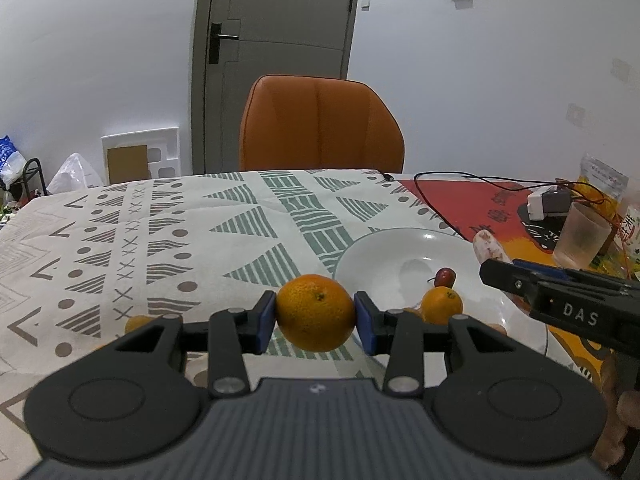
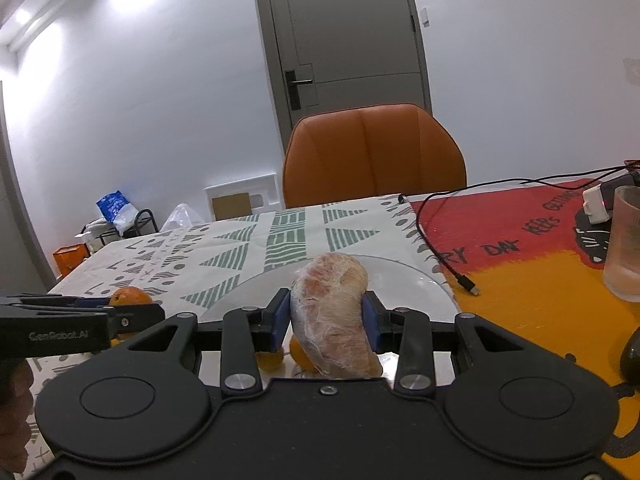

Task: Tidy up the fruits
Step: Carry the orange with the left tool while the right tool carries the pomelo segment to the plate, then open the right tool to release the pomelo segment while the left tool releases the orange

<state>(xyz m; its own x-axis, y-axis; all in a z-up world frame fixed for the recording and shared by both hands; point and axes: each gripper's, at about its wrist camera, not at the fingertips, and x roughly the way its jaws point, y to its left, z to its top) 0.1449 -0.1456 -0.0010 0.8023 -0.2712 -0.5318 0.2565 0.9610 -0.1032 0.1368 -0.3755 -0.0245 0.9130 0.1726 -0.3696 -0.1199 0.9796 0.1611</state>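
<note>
My left gripper is shut on an orange mandarin and holds it above the patterned cloth, just left of the white plate. On the plate lie a smaller mandarin and a small red fruit. My right gripper is shut on a peeled pomelo segment, pale pink and orange, above the plate. Small orange fruits show under it. The right gripper also shows in the left wrist view, and the left gripper with its mandarin in the right wrist view.
An orange chair stands behind the table. A black cable, a white charger and a frosted cup lie on the red and yellow mat at right. Another orange fruit lies on the cloth at left.
</note>
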